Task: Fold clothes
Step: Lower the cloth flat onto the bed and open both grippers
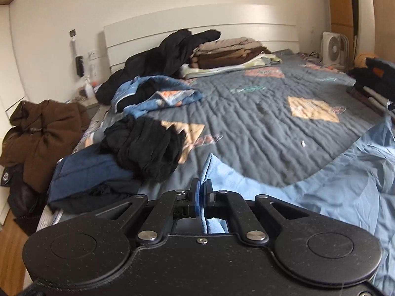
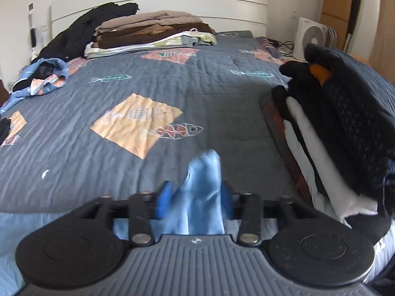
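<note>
A light blue garment (image 1: 333,185) lies spread over the near edge of the bed and trails off to the right. My left gripper (image 1: 201,188) is shut on one edge of it, and a fold of the cloth sticks up between the blue pads. In the right wrist view, a bunched corner of the same light blue garment (image 2: 205,172) rises between the blue pads (image 2: 165,201) of my right gripper (image 2: 196,194), which is closed on it. This part of the view is blurred. Both grippers are low over the grey quilt (image 2: 123,162).
Black clothes (image 1: 145,145) and a navy piece (image 1: 84,177) are heaped on the bed's left side. A brown jacket (image 1: 44,128) lies off the edge. Folded stacks sit by the headboard (image 2: 148,32) and at the right (image 2: 340,123). A white fan (image 2: 311,37) stands beyond.
</note>
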The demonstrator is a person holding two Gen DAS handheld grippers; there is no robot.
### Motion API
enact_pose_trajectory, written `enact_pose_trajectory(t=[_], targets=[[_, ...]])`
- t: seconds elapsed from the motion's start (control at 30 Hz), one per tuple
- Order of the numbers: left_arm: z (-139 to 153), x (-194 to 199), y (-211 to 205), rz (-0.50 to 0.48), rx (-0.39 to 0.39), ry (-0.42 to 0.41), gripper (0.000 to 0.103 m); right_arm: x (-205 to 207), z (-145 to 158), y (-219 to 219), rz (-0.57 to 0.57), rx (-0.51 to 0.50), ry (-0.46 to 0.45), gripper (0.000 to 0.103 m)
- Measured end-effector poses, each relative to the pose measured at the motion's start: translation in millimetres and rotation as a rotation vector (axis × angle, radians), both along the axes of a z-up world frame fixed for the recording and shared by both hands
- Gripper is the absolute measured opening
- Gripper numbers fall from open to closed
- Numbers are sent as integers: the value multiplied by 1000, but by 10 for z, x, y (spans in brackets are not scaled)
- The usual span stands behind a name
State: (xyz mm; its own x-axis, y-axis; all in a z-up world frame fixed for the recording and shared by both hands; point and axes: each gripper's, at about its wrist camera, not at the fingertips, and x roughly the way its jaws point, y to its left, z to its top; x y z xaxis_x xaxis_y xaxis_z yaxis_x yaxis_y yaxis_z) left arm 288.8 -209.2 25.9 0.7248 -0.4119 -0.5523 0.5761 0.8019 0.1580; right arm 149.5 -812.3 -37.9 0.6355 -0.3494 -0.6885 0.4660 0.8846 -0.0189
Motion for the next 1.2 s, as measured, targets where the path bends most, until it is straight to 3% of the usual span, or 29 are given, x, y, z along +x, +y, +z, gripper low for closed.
enact_pose_trajectory(t=[0.03, 0.07, 0.1, 0.13, 0.23, 0.3, 0.47, 0.63, 0.83, 0.9, 1.0, 1.03, 1.2], targets=[[44, -73, 81, 9, 2, -13, 33, -63, 16, -9, 8, -1, 6, 60], [114, -161, 173, 21, 0, -29, 46, -139, 51, -18, 13, -9, 18, 72], [184, -249, 265, 33, -3, -45, 66, -214, 89, -28, 17, -16, 29, 75], [254, -337, 358, 45, -6, -61, 69, -298, 156, -40, 24, -24, 22, 75], [468, -695, 543, 83, -49, -63, 69, -679, 384, 16, 73, 17, -32, 79], [567, -997, 564, 90, -89, -54, 71, -994, 483, 283, 120, 8, -51, 83], [593, -1779, 271, 102, -181, 24, 72, -1790, 688, 947, 230, -3, -95, 86], [281, -2442, -136, 106, -224, 137, 73, -2181, 532, 1365, 245, 30, -111, 86], [-225, -2932, -424, 189, -259, 229, 73, -2649, 345, 1867, 263, 70, -129, 87], [-364, -3076, -509, 200, -220, 231, 75, -2805, 283, 2034, 268, 83, -136, 87], [-429, -3279, -661, 173, -99, 158, 78, -3033, 190, 2279, 278, 103, -144, 87], [-436, -3322, -670, 176, -91, 142, 82, -3048, 166, 2300, 285, 111, -140, 87], [-575, -3409, -660, 205, -58, 130, 83, -3120, 45, 2404, 323, 151, -121, 87]])
